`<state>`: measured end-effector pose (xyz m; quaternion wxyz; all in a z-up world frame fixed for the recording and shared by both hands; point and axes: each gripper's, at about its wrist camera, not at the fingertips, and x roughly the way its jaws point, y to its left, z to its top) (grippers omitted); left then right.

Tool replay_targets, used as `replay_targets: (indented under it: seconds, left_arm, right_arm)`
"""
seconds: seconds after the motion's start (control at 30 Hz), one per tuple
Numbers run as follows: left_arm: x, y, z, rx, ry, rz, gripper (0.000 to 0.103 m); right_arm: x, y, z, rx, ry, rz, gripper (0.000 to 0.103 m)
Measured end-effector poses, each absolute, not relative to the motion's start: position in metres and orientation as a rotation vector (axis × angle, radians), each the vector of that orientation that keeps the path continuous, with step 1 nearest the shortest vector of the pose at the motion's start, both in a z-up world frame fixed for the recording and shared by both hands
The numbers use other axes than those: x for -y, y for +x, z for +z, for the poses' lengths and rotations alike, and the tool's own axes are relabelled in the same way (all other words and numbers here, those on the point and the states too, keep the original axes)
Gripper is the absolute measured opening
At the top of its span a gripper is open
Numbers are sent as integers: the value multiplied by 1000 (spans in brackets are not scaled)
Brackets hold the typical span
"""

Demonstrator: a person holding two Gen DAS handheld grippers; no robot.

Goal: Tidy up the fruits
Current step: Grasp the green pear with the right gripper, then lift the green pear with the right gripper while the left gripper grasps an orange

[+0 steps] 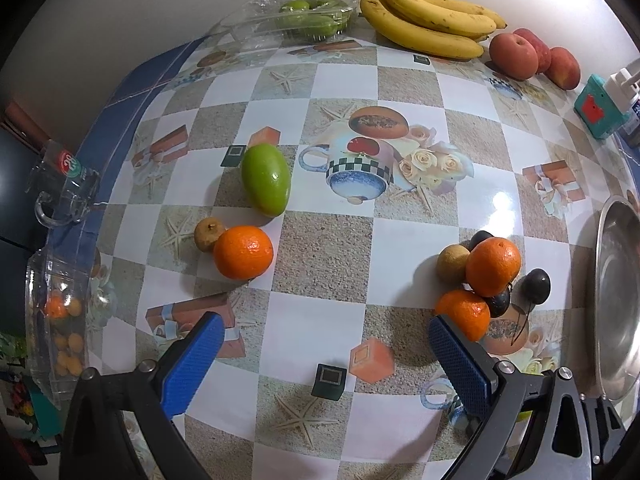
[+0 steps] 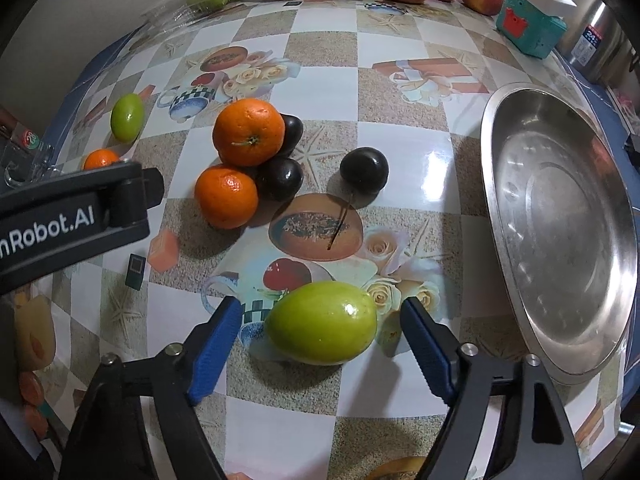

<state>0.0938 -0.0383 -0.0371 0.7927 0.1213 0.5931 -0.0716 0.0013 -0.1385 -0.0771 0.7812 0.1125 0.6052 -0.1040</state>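
Right up front, a green mango (image 2: pixel 321 323) lies on the checkered tablecloth (image 2: pixel 320 84) between the blue fingers (image 2: pixel 216 344) of the right gripper (image 2: pixel 322 342), which is spread wide with a gap on both sides, so not pinching it. Just past it, two oranges (image 2: pixel 248 132) and some dark plums (image 2: pixel 364 170) are bunched together, one plum a bit apart. Off to the right sits a big steel bowl (image 2: pixel 560 220). The left gripper (image 1: pixel 324 368) is also wide open over bare cloth, with another orange (image 1: pixel 243 252), a small brown fruit (image 1: pixel 208 234) and a second green mango (image 1: pixel 266 179) ahead of it. Bananas (image 1: pixel 428 16) and peaches (image 1: pixel 532 56) line the far edge.
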Motion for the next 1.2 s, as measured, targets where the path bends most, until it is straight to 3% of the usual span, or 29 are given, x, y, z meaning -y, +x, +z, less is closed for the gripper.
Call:
replay_targets:
  seconds: [0.27,0.37,1.2]
  left_arm:
    - [39,94,-38,-1276,270,-146,103]
    - [39,93,-38,-1272,277,-142,103]
    - [51,89,-35,-1311,152,-201,103]
  right_arm:
    - [146,0,-74,-1310,261,-206,70]
    - [148,0,-72,-1311,258,-199,57]
    - [189,-14,-35,-1224,399,-213,56]
